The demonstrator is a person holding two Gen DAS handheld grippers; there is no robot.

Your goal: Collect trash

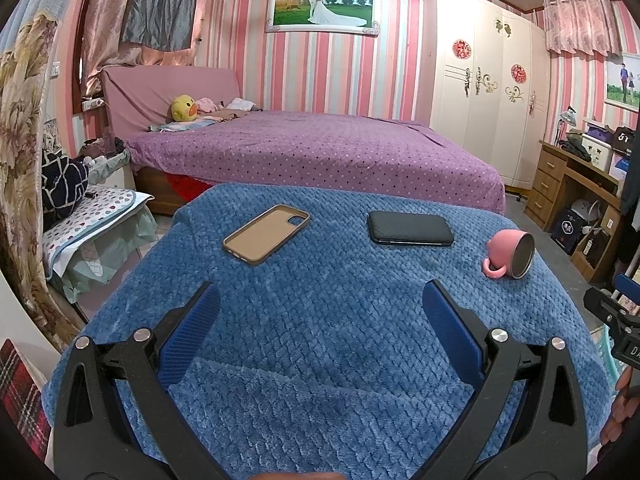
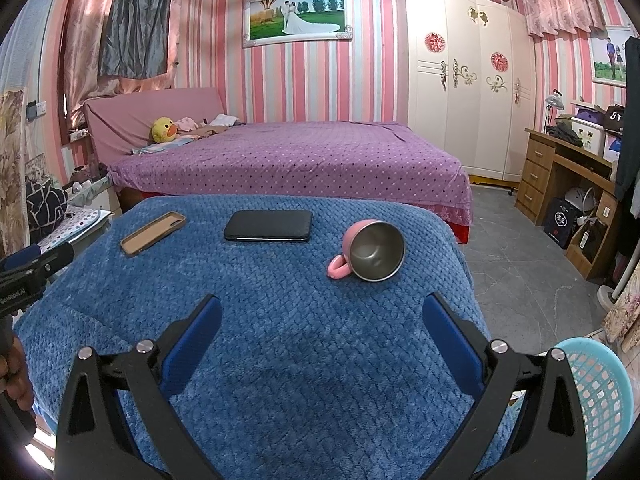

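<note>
At frame bottom-right I saw basket (image 2: 600,400) cut off | both grippers, left (image 1: 320,304) and right (image 2: 322,312), gaped wide, empty | blanket (image 2: 300,340) clear ahead of them.

The light-blue basket (image 2: 600,392) is cut off by the right edge — its inside hidden. In the left wrist view the right gripper (image 1: 616,316) shows only partly — jaws unseen.

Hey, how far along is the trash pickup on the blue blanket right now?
Nothing looks collected yet. The tan phone case, black phone and tipped-over pink mug all lie on the blue blanket. Both the left gripper and right gripper hover open and hold nothing. The visible part of the blue basket shows nothing inside.
</note>
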